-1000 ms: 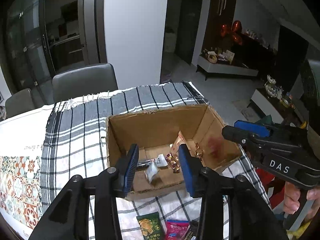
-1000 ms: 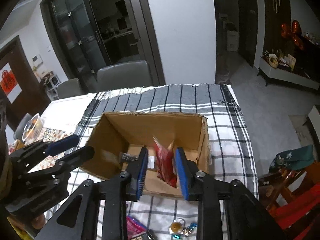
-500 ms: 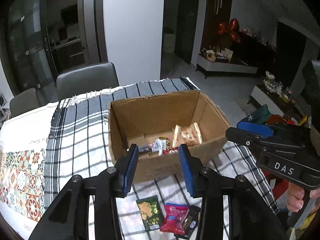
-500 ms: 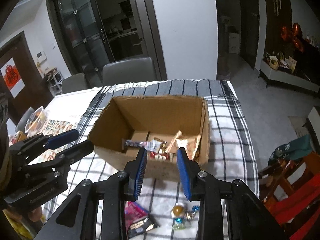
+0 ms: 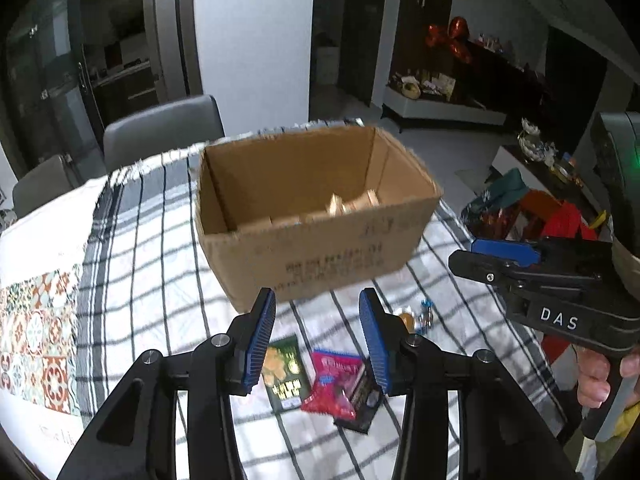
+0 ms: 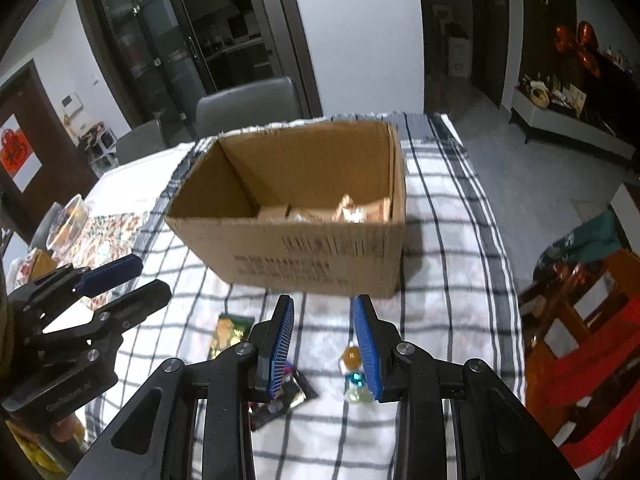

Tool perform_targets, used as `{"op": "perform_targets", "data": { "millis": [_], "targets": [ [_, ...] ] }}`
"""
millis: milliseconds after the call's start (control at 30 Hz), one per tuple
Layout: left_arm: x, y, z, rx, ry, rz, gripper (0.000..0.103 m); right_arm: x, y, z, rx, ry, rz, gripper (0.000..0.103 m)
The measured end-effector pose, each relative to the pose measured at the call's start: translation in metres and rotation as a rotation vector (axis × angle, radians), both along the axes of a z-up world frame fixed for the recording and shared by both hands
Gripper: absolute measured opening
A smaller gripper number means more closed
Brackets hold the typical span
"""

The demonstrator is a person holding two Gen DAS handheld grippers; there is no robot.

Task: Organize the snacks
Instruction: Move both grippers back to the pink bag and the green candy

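Note:
An open cardboard box (image 5: 320,240) (image 6: 304,256) stands on the checked cloth with several snack packets inside (image 6: 352,210). In front of it lie a green packet (image 5: 283,372) (image 6: 229,330), a pink-red packet (image 5: 334,380), a dark packet (image 5: 360,404) (image 6: 288,394) and small wrapped candies (image 5: 416,318) (image 6: 354,376). My left gripper (image 5: 318,340) is open and empty, above the green and pink packets. My right gripper (image 6: 324,344) is open and empty, above the candies; it also shows in the left wrist view (image 5: 520,264).
Grey chairs (image 6: 248,104) stand behind the table. A patterned mat (image 5: 36,320) and a glass bowl (image 6: 68,220) lie at the left. A red wooden chair (image 6: 580,340) with clutter stands right of the table edge.
Both grippers have pulled back from over the box toward the table's near side. The red packet left the right gripper and lies in the box. The loose packets are now below the fingers.

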State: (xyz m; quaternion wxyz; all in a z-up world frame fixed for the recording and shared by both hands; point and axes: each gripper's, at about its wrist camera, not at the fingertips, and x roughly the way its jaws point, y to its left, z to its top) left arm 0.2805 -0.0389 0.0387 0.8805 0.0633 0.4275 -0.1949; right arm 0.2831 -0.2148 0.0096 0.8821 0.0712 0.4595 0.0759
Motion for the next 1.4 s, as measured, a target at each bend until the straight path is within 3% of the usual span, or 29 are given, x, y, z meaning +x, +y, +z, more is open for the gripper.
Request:
{"op": "perform_targets", "data": {
  "millis": [533, 933, 1400],
  "targets": [
    [-0.018, -0.004, -0.053, 0.036, 0.135, -0.035, 0.043, -0.022, -0.002, -0.054, 0.015, 0.142, -0.02, 0.032],
    [-0.008, -0.011, -0.096, 0.064, 0.307, -0.088, 0.047, -0.012, -0.006, -0.097, 0.012, 0.307, -0.054, 0.032],
    [0.005, -0.015, -0.127, 0.088, 0.399, -0.098, 0.048, -0.003, -0.009, -0.13, 0.005, 0.392, -0.08, 0.033]
  ]
}}
